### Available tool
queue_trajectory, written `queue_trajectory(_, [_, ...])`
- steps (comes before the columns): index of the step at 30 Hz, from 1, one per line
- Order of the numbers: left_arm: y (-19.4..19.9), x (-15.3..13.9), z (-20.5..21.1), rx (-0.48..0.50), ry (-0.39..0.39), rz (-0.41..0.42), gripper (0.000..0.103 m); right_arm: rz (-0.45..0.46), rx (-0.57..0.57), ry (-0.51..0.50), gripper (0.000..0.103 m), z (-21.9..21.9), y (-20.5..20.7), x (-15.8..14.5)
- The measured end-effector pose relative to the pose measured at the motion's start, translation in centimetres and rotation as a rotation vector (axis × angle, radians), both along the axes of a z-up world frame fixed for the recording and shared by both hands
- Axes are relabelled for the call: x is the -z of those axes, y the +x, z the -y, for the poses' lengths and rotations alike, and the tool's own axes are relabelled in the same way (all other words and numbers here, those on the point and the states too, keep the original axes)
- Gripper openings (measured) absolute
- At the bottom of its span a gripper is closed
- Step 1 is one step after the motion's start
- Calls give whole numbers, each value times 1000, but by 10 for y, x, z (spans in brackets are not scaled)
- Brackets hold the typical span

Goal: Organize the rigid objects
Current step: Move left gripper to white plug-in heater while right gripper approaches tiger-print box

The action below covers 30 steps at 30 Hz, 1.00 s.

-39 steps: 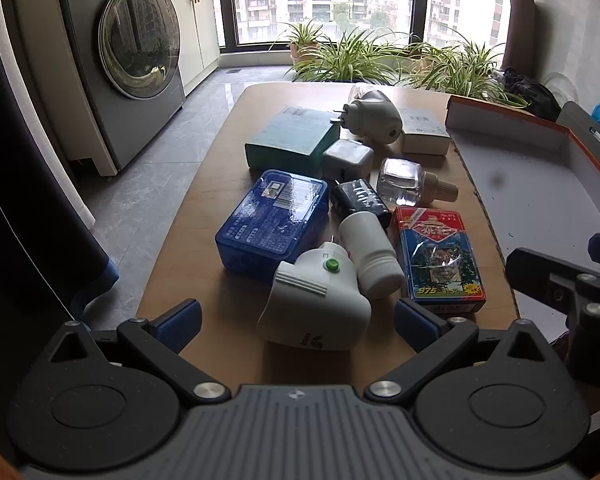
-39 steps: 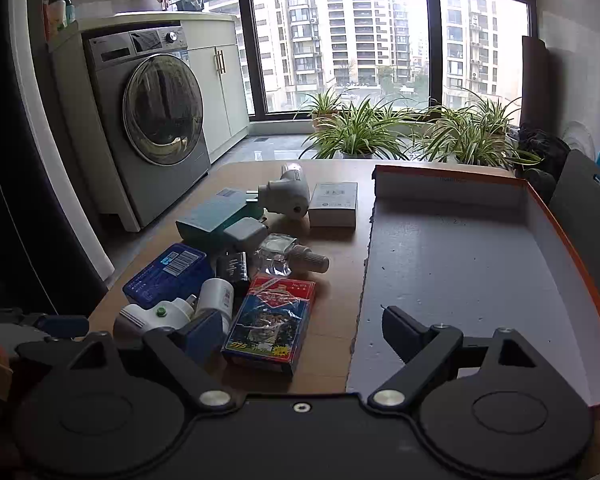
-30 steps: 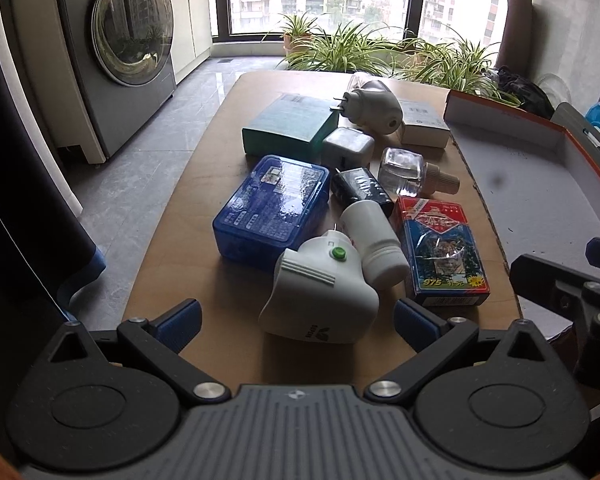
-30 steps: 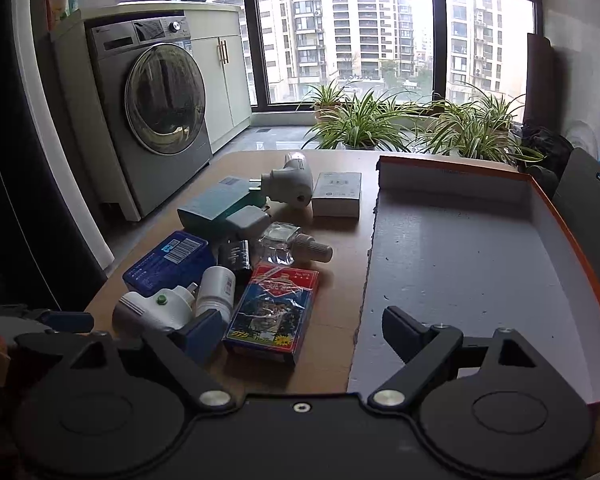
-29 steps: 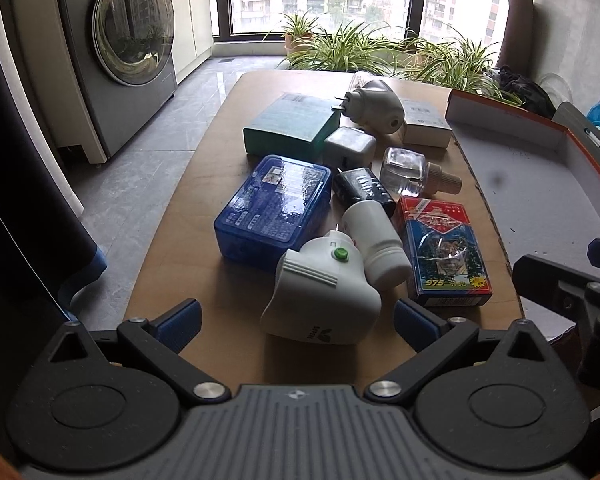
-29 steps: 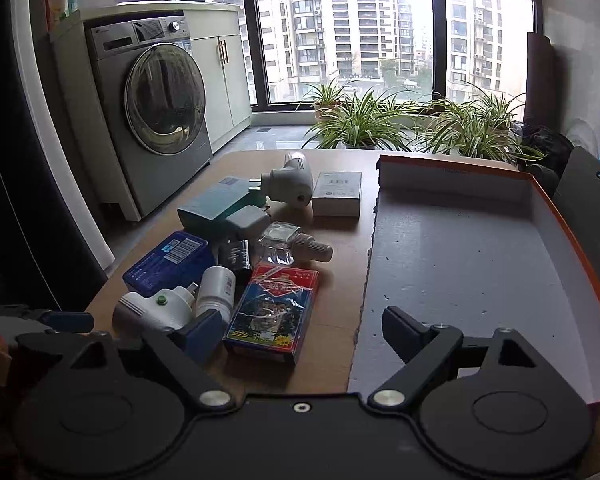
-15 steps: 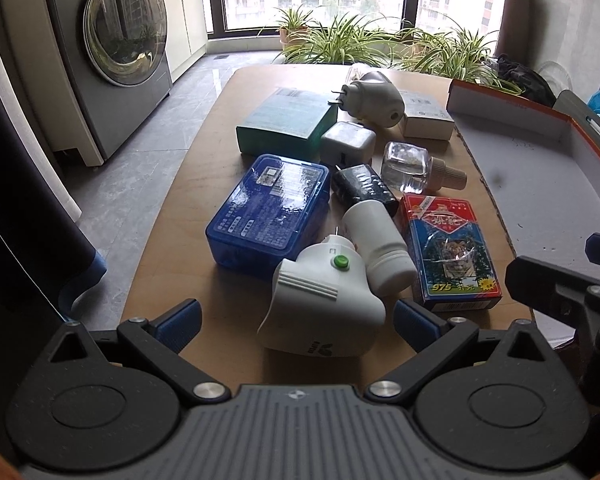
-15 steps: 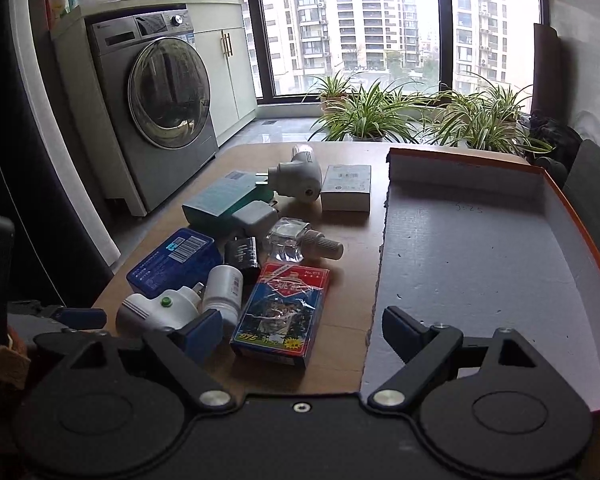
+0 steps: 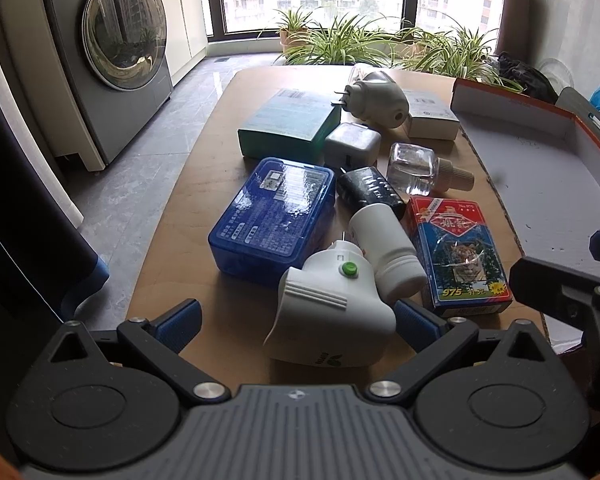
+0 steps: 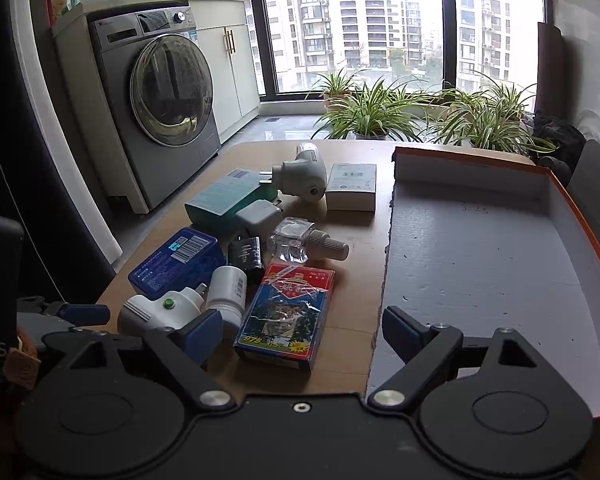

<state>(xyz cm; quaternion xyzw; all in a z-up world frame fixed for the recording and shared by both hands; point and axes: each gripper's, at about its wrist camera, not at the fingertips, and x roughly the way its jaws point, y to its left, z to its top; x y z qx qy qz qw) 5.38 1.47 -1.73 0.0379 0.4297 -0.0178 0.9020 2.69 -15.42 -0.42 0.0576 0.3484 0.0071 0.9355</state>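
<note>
In the left wrist view, the left gripper (image 9: 296, 316) had its blue-tipped fingers (image 9: 178, 318) spread wide and held nothing. The white plug-in device (image 9: 332, 316) with a green button lay on the wooden desk (image 9: 172, 240) between the two fingers, nearer the right one, whose tip sat just beside its body; whether they touched could not be told. A white bottle (image 9: 386, 242) leaned against the device on its far side. Beyond it lay a blue plastic case (image 9: 274, 216), a black adapter (image 9: 370, 192), a grey charger cube (image 9: 352, 144), a teal box (image 9: 288, 122), a clear refill bottle (image 9: 418, 168), a grey plug-in heater (image 9: 374, 98) and a small white box (image 9: 432, 118). The card pack (image 9: 458, 254) lay right of the bottle, near the edge of the open cardboard box (image 9: 540, 184).

In the right wrist view, the right gripper (image 10: 300, 330) also stood wide apart and empty. Its left finger (image 10: 202, 334) overlapped the white bottle (image 10: 228, 290), and its right finger (image 10: 400, 334) lay over the cardboard box's (image 10: 480, 248) near edge. The card pack (image 10: 288, 314) lay on the desk (image 10: 352, 280) between the fingers, just ahead of them and untouched. The white plug-in device (image 10: 164, 312) lay left of the left finger, and the left gripper's blue tip (image 10: 86, 314) showed at the far left.
</note>
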Motion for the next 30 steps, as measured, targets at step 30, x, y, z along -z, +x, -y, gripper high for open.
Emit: queue_trajectory(30, [6,8,-3,2,6,-6,103,-25,-3,4,102,-4,6,6])
